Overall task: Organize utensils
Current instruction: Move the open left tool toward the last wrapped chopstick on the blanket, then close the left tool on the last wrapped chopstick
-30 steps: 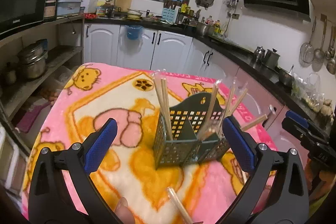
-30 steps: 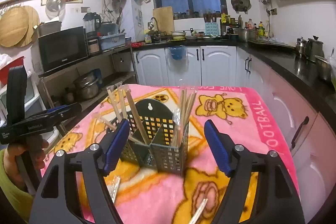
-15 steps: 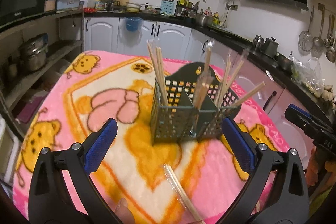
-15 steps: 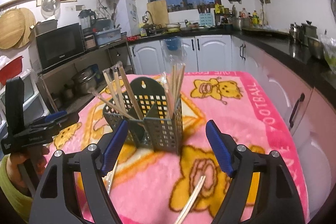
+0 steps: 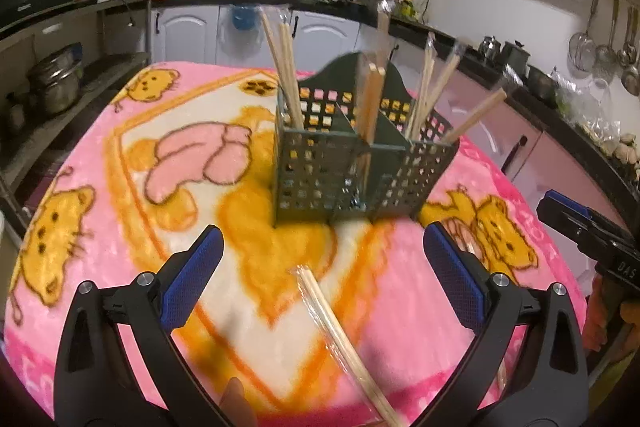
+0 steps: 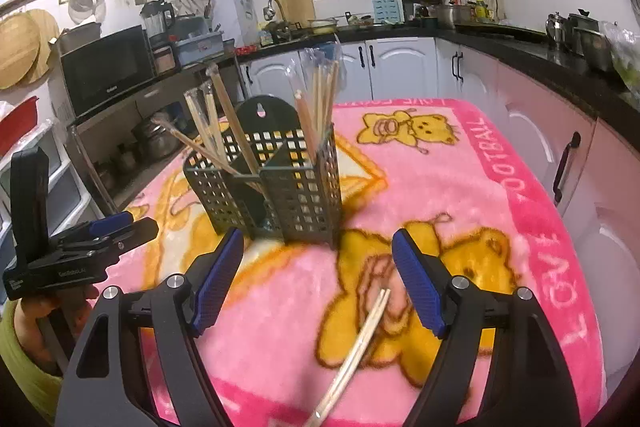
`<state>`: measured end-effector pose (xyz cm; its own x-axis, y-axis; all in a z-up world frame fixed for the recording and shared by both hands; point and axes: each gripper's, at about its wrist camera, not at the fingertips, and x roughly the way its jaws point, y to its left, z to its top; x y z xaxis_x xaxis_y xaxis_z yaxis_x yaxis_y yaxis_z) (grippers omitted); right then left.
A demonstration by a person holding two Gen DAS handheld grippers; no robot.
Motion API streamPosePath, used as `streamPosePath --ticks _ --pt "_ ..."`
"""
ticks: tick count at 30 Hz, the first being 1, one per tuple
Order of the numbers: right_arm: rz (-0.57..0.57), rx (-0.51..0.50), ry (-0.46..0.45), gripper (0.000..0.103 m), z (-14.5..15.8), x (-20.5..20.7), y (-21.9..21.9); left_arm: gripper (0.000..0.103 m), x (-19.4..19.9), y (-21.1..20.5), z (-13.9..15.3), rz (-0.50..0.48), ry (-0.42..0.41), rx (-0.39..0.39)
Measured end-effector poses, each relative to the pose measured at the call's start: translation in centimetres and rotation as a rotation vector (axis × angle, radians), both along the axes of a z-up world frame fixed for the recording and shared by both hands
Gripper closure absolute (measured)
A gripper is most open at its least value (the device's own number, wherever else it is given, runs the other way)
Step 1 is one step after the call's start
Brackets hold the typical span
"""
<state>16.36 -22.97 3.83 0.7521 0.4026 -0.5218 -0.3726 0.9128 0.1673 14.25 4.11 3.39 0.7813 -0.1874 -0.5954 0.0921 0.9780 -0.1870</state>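
A wrapped pair of chopsticks point(image 5: 340, 343) lay loose on the pink blanket point(image 5: 120, 195), just short of the green basket point(image 5: 352, 171), likely waiting to join the pairs already upright in its compartments. The left gripper point(image 5: 320, 283) hung over it, jaws spread and empty. The right gripper point(image 6: 318, 283), equally spread, straddled another pair point(image 6: 356, 351), probably lining up a pickup.
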Motion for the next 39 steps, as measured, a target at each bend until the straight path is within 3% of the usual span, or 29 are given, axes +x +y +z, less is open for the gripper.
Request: streamPosePath --ticks 15,26,32,39 --pt "0.007 -0.045 0.082 0.029 -2.8 0.0 -1.0 0.011 0.0 -2.0 -3.6 -0.068 0.114 0.034" --pt "0.008 -0.059 0.162 0.029 -5.3 0.6 -1.3 0.011 0.4 -1.7 -6.4 -0.084 0.22 -0.023" --pt "0.012 -0.074 0.192 0.029 -6.0 1.5 -1.2 0.022 1.6 -1.3 -7.3 -0.076 0.274 -0.057" --pt "0.004 -0.087 0.296 0.034 -8.1 3.9 -1.0 0.03 3.6 -1.4 -7.8 -0.067 0.318 -0.074"
